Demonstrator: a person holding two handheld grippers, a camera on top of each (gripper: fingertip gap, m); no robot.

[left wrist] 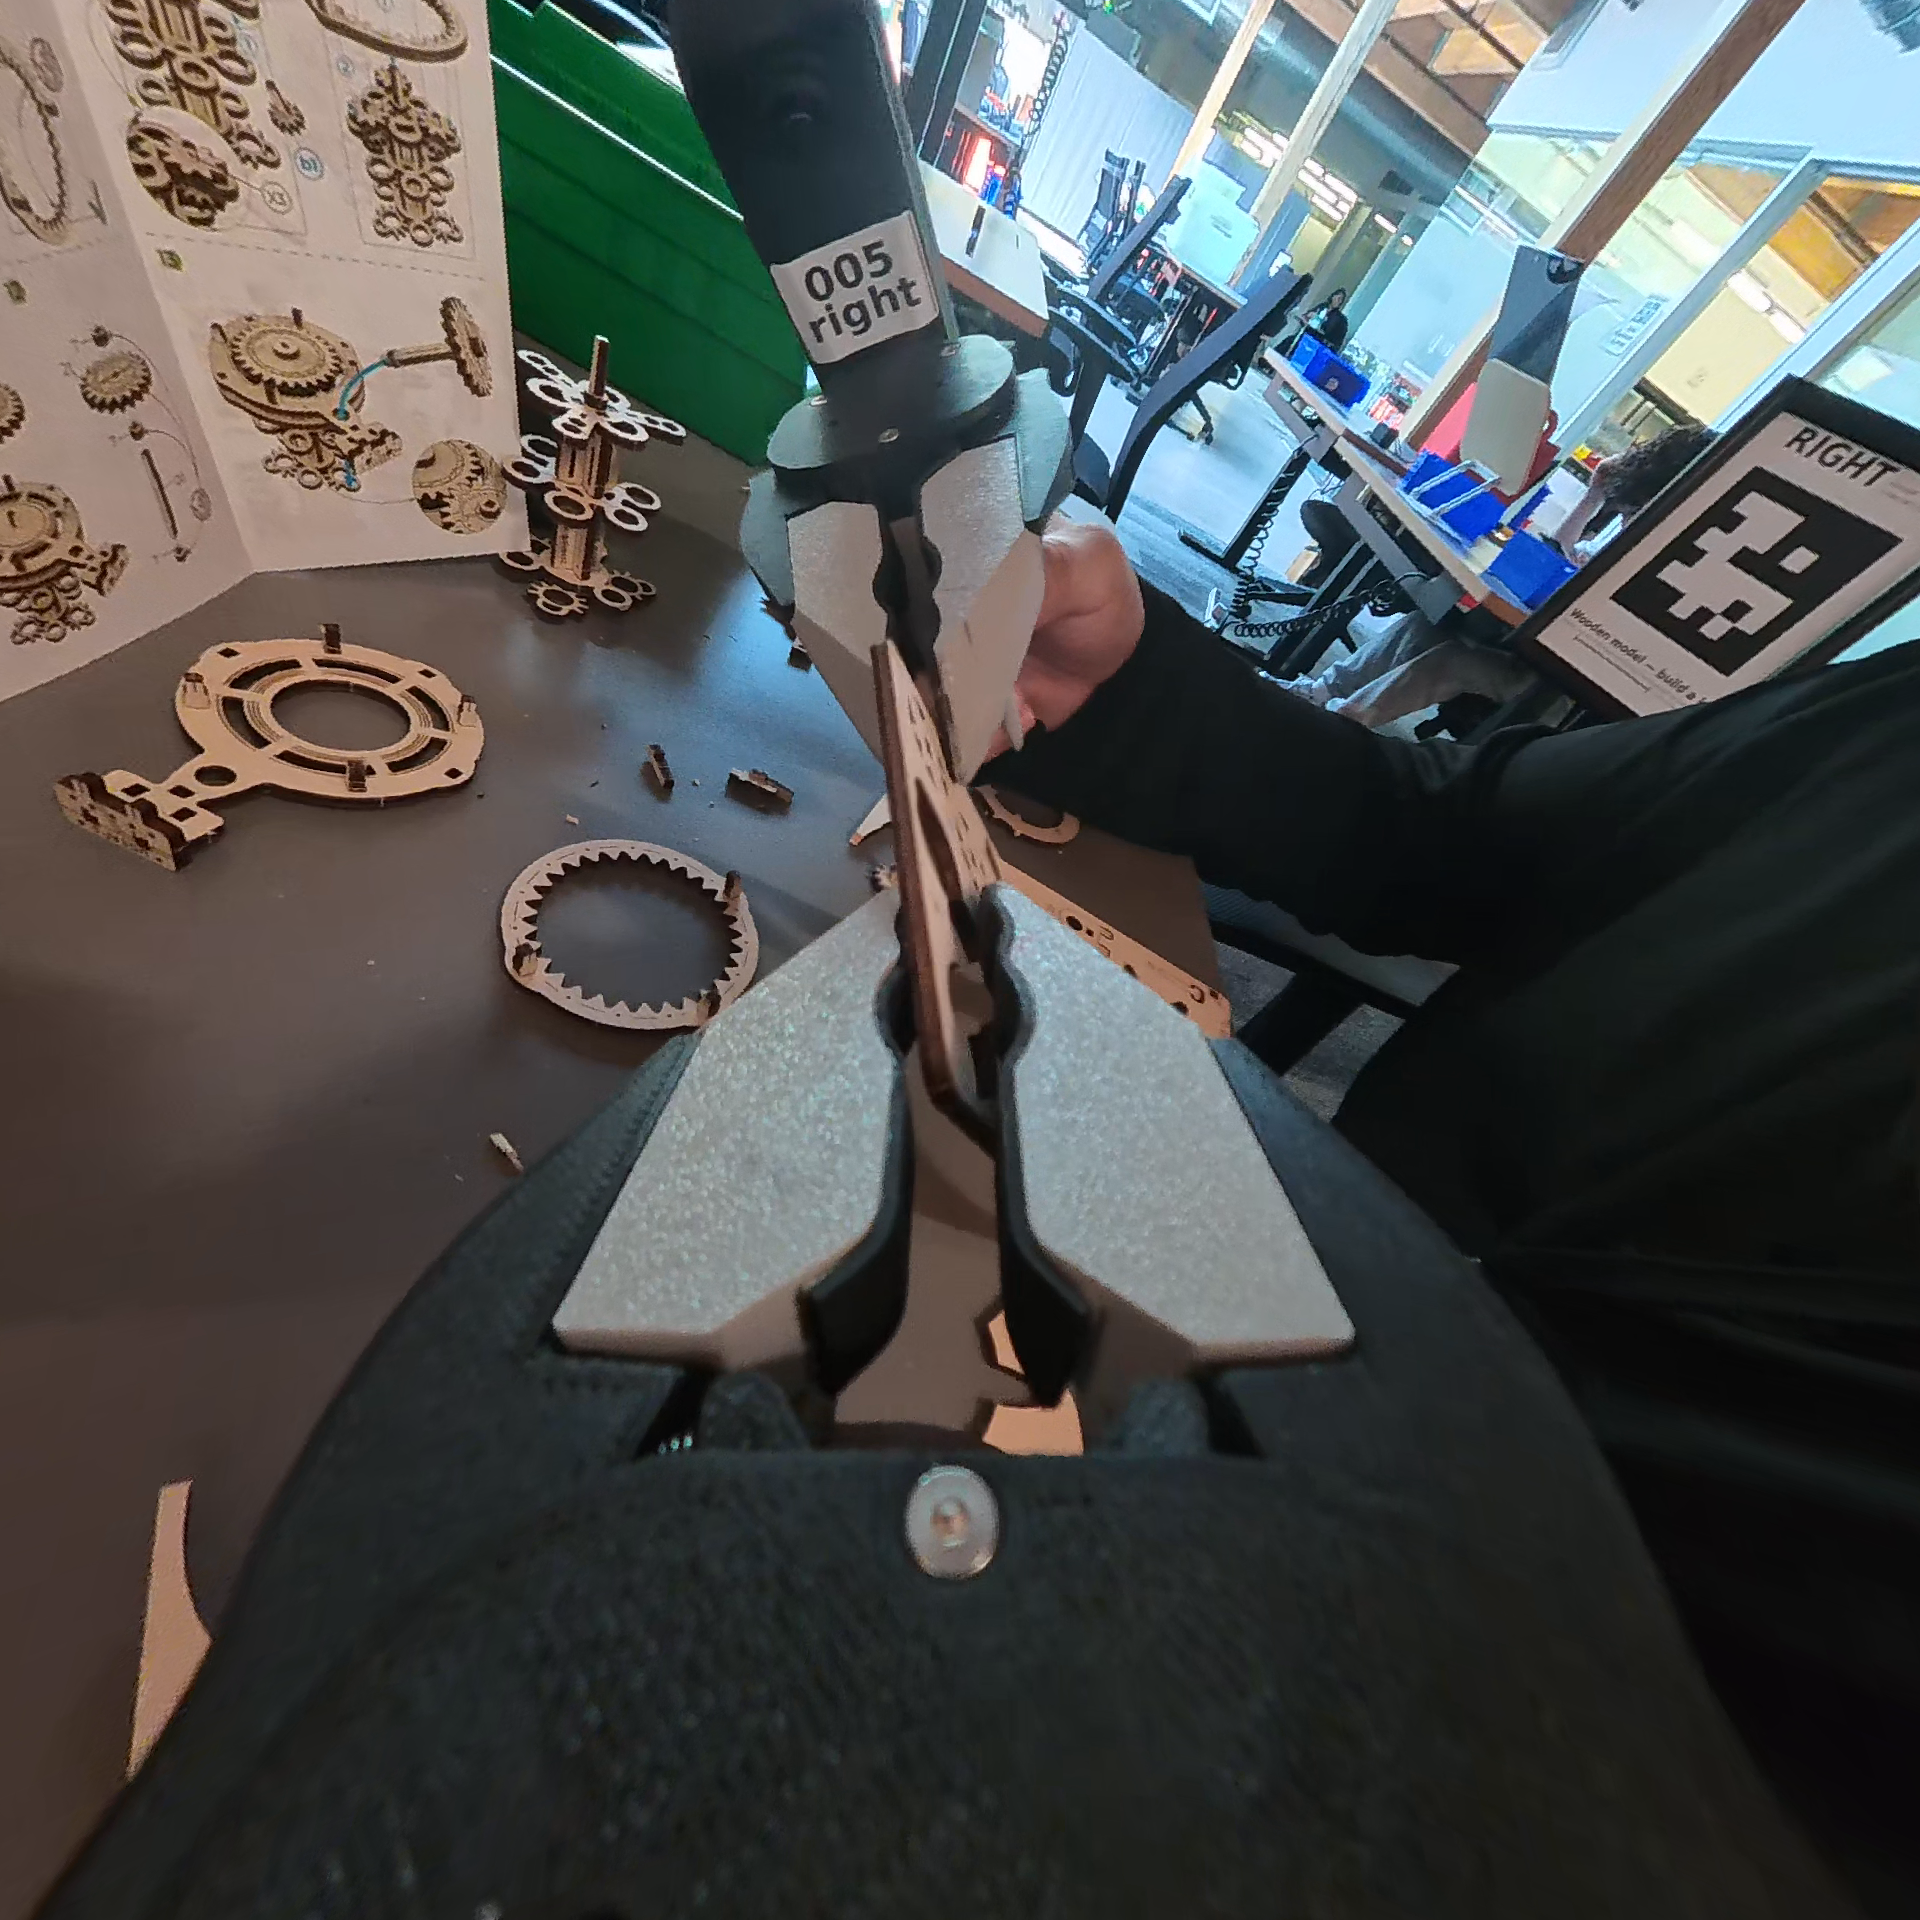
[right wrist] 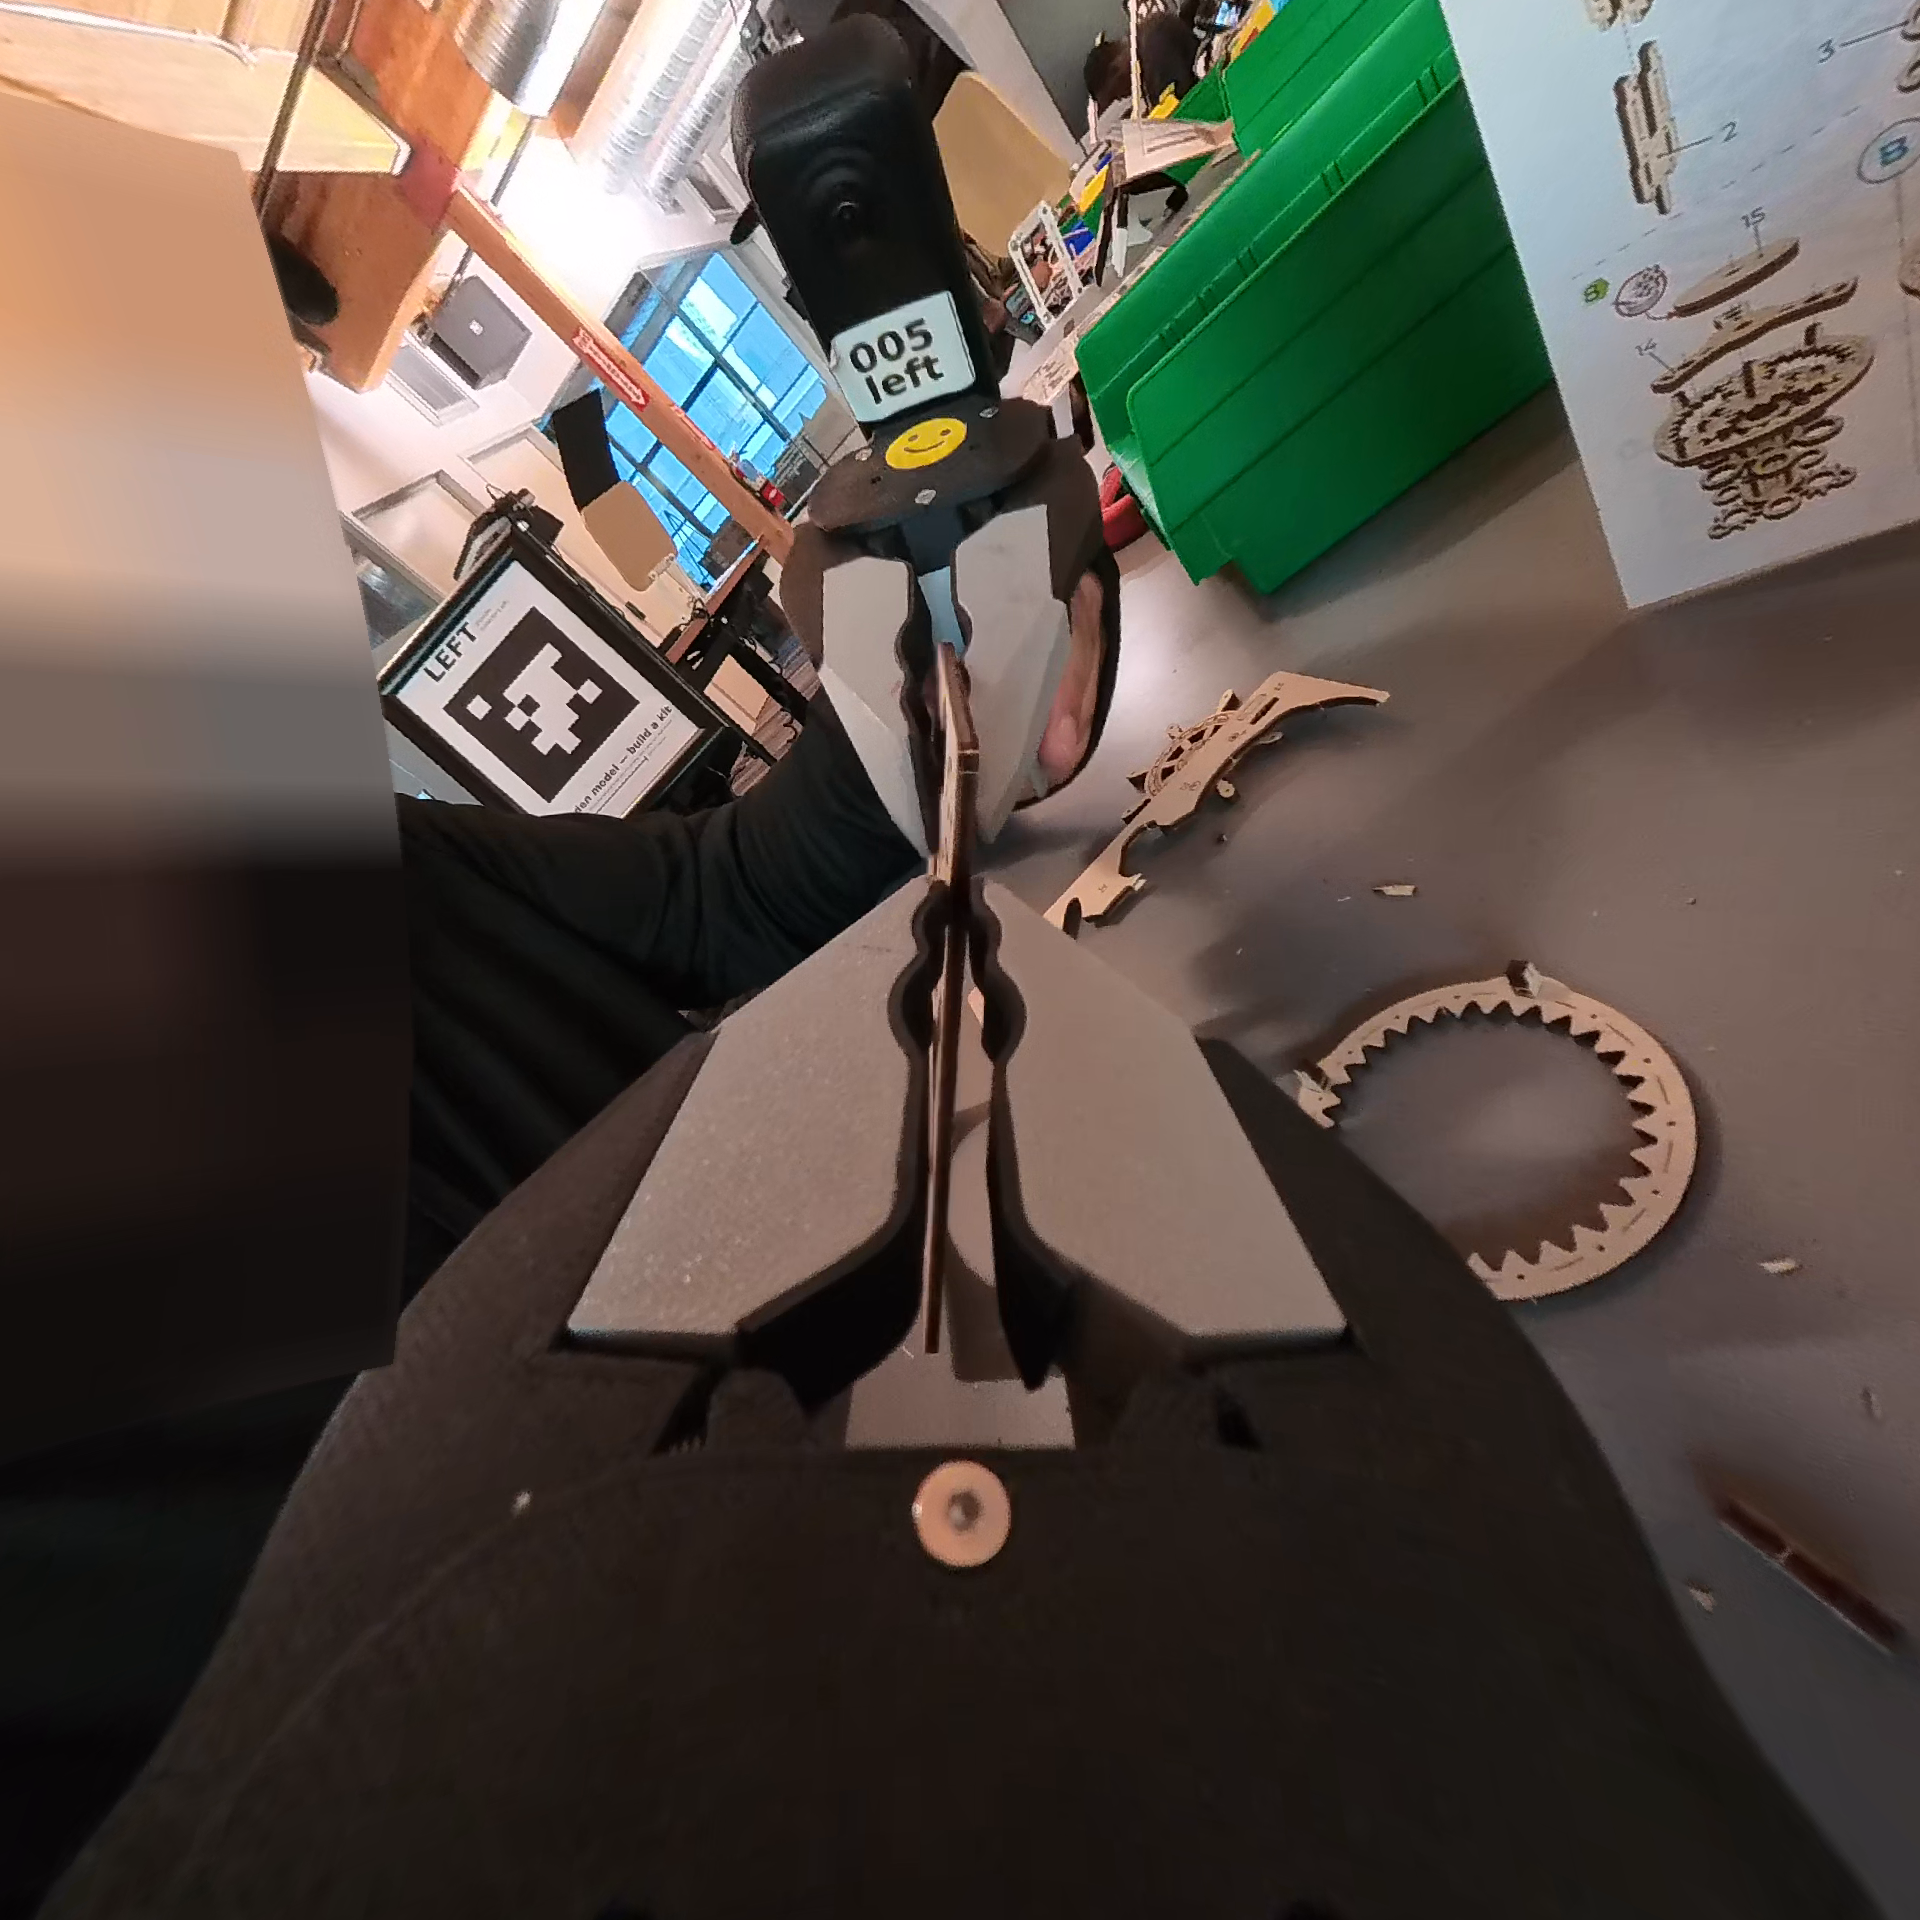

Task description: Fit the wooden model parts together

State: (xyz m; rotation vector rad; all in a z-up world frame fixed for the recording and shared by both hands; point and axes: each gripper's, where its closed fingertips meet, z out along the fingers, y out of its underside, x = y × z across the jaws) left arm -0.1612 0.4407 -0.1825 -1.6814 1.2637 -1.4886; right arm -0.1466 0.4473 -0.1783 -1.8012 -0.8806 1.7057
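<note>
I'm gripping one thin wooden plate (left wrist: 928, 821) edge-on with both tongs: left gripper (left wrist: 961, 997) pinching its near end, right gripper (left wrist: 914, 582) its far end, long axis running straight between them above the table (left wrist: 312, 1091).

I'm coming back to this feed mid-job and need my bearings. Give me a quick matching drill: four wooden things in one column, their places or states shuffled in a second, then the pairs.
Things:
1. flat wooden sheet
2. toothed ring
3. round plate with a tab
4. stacked tower piece

Places or states:
A. upright by the instruction sheet
B. flat on the table, nearest the left hand-held gripper
C. clamped between both the left and the right hand-held gripper
D. flat, small pegs sticking up

Pairs: 1-C, 2-B, 3-D, 4-A
</note>
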